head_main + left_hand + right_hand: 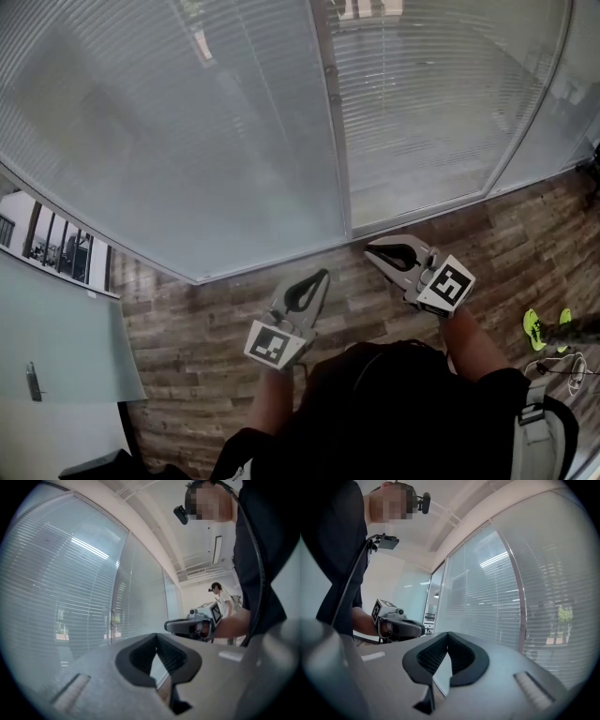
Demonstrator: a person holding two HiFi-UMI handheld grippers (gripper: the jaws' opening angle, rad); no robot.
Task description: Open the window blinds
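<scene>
– Blinds [187,122] down across the whole glass wall, slats running level, both panes covered right to the wooden floor [206,328].

– And the fingers?

– Left gripper [323,274] clenched, tips pressed together, nothing between them. Right gripper [367,251] just the same, clamped tight on nothing.

– How close are they to the blinds?

– Near, but not touching. In the head view both grippers are held out over the floor at the end of bare forearms. Their tips angle in toward each other and toward the upright frame [330,122] that splits the two panes. The left gripper has its tips just short of the bottom edge of the left pane. The right gripper has its tips just below the base of the right pane, beside that frame.

– What do the gripper views give us?

– The left gripper view has slats filling its left side, beyond the closed fingers, with the right gripper off to its right. The right gripper view mirrors it: slats on its right, left gripper on its left.
</scene>
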